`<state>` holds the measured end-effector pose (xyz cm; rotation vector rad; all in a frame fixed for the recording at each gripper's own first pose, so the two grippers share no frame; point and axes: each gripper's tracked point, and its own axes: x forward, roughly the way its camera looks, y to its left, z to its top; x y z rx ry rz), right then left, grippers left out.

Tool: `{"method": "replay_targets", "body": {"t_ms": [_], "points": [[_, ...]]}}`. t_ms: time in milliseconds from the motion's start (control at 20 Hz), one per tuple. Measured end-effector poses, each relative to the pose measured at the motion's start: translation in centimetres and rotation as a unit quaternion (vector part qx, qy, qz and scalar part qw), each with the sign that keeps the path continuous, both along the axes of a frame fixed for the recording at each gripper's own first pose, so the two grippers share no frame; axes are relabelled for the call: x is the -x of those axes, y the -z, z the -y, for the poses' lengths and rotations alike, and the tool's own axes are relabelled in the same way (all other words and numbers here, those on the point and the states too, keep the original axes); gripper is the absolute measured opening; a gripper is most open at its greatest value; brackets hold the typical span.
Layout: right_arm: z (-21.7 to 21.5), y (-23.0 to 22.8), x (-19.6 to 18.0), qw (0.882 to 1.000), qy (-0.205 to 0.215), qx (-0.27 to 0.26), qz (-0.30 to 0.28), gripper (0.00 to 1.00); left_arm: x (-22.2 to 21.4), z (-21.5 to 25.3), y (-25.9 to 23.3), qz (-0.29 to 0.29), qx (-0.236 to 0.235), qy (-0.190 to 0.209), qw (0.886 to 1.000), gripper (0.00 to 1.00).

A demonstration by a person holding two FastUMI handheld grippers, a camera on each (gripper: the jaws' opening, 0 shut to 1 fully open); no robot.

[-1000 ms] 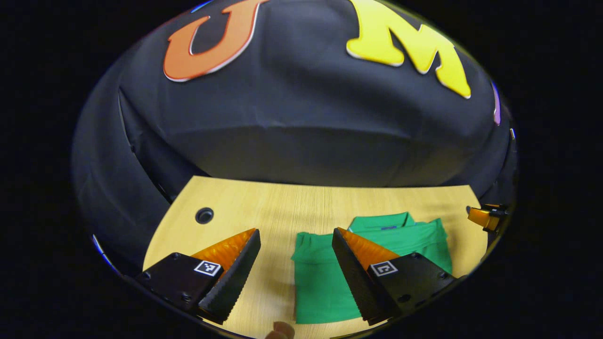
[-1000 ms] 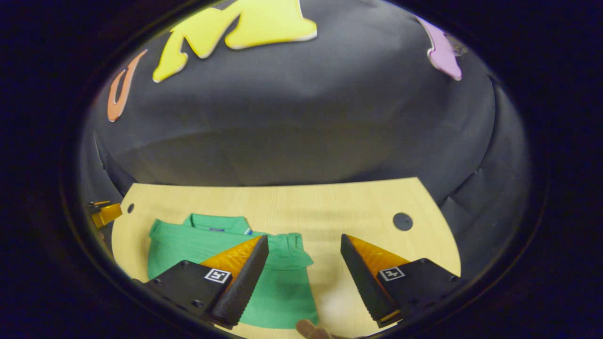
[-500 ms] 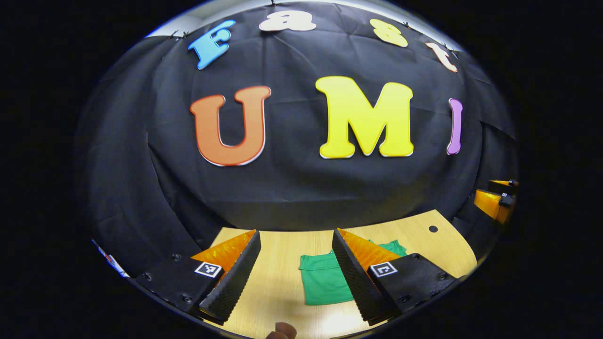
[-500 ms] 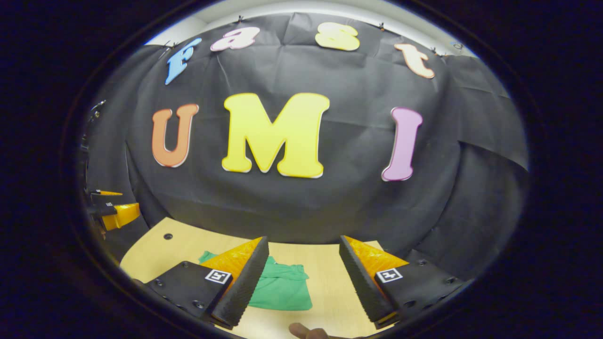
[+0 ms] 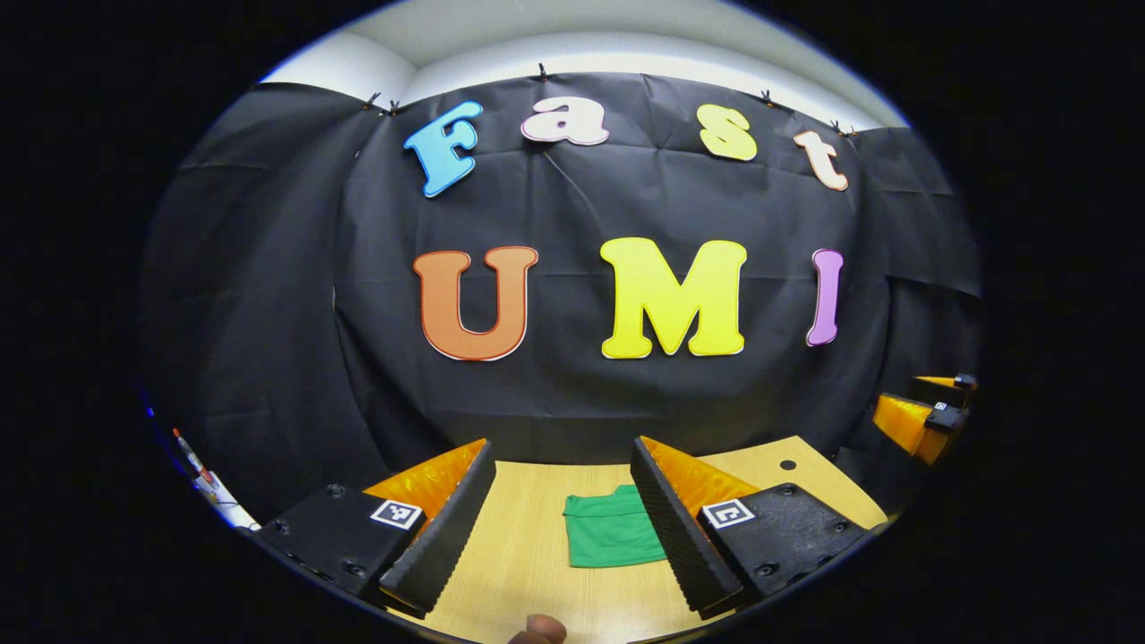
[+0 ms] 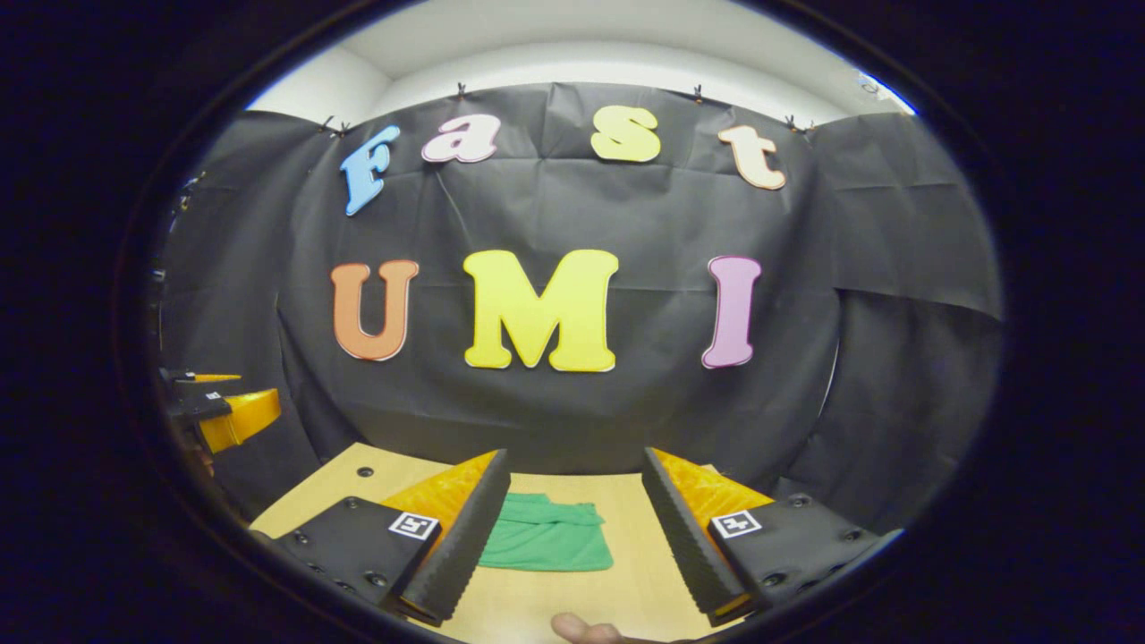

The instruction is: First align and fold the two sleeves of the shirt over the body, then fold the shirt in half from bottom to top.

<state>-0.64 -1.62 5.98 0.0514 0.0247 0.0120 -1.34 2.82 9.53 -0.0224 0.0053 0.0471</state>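
A green shirt [image 5: 610, 532] lies folded into a small rectangle on the wooden table [image 5: 528, 555]; in the right gripper view the same shirt [image 6: 547, 539] rests flat, partly hidden behind a finger. My left gripper [image 5: 562, 528] is open, held back and above the table with nothing between its fingers. My right gripper [image 6: 575, 537] is open too, likewise raised and empty. The right gripper [image 5: 921, 416] appears at the far right edge of the left gripper view, and the left gripper [image 6: 219, 411] at the far left edge of the right gripper view.
The table has a round cable hole [image 5: 788, 465] near its far right corner and another hole [image 6: 364, 471] near the far left. The black cloth wall [image 6: 555, 411] stands right behind the table. A fingertip [image 5: 537, 629] of the holding hand shows at the bottom edge.
Both grippers have pulled back and tilted up from the shirt, which now looks smaller and farther away. Both stay open, and the shirt stays folded in place.
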Motion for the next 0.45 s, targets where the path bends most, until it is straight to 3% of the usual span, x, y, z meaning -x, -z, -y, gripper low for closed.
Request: {"method": "replay_targets", "body": {"t_ms": [200, 450], "points": [[-0.3, 2.3, 1.8, 1.000, 0.003, 0.014, -0.010, 0.95, 2.3, -0.5, 0.8, 0.014, -0.005, -0.016, 1.000, 1.00], [-3.8, 4.5, 2.4, 0.998, -0.035, 0.022, -0.044, 0.95, 2.8, -0.4, 3.2, -0.005, 0.011, -0.007, 1.000, 0.98]]}}
